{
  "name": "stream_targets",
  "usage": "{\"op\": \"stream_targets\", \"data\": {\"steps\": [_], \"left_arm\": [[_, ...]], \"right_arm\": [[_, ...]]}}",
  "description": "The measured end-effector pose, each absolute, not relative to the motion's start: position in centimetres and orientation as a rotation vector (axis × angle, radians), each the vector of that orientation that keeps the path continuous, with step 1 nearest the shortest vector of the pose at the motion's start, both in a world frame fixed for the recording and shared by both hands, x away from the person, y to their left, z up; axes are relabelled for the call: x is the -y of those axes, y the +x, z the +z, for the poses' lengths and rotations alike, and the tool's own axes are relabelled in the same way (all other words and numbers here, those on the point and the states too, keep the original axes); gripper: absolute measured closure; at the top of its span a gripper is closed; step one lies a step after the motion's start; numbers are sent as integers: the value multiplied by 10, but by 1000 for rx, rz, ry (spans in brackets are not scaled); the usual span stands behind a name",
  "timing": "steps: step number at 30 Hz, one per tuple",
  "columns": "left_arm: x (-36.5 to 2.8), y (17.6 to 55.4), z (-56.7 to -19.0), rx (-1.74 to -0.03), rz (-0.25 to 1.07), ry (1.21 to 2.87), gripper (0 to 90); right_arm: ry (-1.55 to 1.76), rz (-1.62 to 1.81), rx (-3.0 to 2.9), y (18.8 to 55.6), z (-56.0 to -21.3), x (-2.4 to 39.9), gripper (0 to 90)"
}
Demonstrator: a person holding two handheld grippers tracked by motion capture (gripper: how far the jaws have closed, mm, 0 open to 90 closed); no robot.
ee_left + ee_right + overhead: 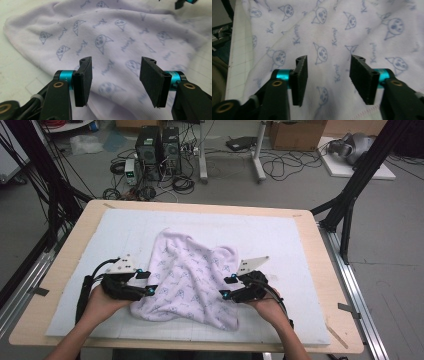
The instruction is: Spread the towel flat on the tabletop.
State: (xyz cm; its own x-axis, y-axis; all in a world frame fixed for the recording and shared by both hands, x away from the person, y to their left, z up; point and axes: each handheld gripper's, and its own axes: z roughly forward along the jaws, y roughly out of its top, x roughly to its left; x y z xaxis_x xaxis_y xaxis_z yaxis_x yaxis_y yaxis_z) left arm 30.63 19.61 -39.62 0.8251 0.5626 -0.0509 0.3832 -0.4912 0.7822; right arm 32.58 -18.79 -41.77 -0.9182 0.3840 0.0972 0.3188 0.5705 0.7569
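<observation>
just beyond each hand-held gripper (145,282), cloth (192,275)

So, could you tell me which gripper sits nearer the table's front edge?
The right gripper, at the cloth's right side; the left gripper sits slightly farther back.

left gripper (146,282): my black two-jaw tool, grey three-cornered plate on top, nearest the table's (60,270) left edge
right gripper (226,287): same black build, same grey plate, toward the table's right edge
pads (83,81): flat black rubber blocks, ribbed on the right tool, one small hole at each tip
collars: teal anodised sleeves behind every pad
screws: brass-ringed pivots on my black jaw arms
cables: black, trailing back from each body along my forearms
sleeves: none, forearms bare
</observation>
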Motion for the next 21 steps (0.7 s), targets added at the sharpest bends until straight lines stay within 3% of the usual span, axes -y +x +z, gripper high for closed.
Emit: {"op": "stream_targets", "data": {"steps": [4, 6, 8, 10, 12, 21], "left_arm": [[-187, 318, -411, -698, 223, 2218, 519], [-182, 320, -427, -678, 196, 2273, 628], [-179, 316, -433, -661, 203, 2271, 734], [-180, 314, -431, -659, 213, 2281, 801], [-182, 311, -428, -653, 205, 2287, 829], [-201, 272, -420, -617, 160, 2261, 847]], "right_arm": [[637, 1211, -2772, 331, -429, 178, 432], [623, 1154, -2800, 331, -433, 174, 487], [606, 1108, -2803, 330, -436, 171, 583], [576, 1087, -2779, 329, -436, 170, 745], [575, 1126, -2800, 330, -435, 171, 827], [510, 1204, -2806, 304, -424, 181, 842]]}}
